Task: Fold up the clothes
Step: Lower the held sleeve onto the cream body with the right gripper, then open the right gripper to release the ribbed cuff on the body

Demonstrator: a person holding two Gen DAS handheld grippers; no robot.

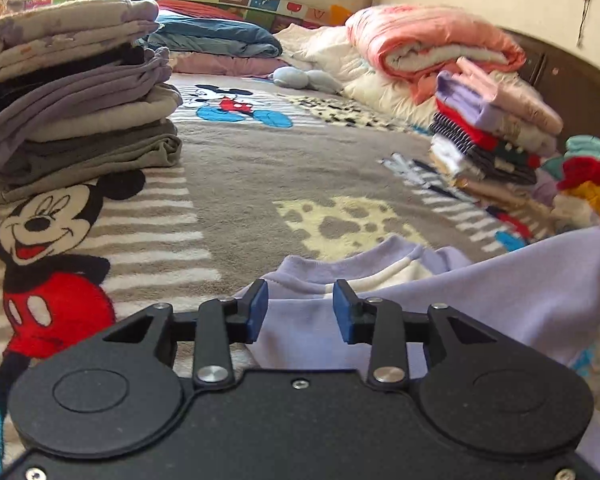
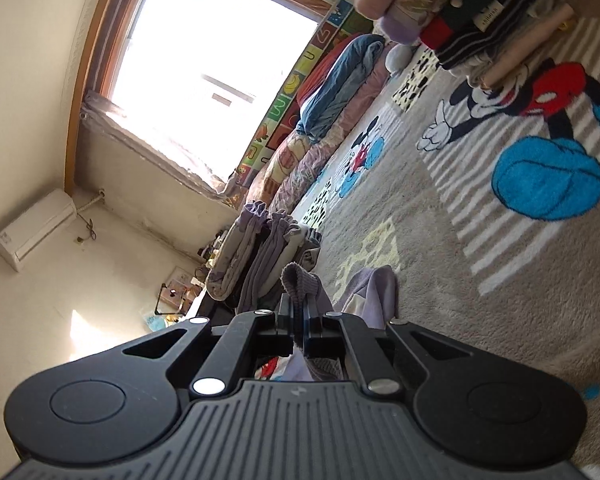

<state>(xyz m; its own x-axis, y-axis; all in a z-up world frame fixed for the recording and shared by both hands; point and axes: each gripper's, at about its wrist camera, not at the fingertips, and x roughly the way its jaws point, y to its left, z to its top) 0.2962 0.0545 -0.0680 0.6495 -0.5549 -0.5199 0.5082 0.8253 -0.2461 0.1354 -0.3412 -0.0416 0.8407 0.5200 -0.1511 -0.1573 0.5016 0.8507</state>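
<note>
Left gripper [image 1: 300, 312] is open, jaws apart over the lilac top [image 1: 500, 300]. Right gripper [image 2: 299, 316] pinches its ribbed cuff [image 2: 300, 284].

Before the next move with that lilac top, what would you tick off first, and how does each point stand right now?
1. Right gripper shut on the lilac top's ribbed cuff: ok.
2. Left gripper holding cloth: not ok; jaws open, lilac top lies between and below them.
3. Collar in sight ahead of the left gripper: ok.
4. Bare stretch of Mickey Mouse blanket ahead for laying flat: ok.
5. Folded pile at the left stands apart: ok.
6. Top lying smooth: cannot tell.
</note>
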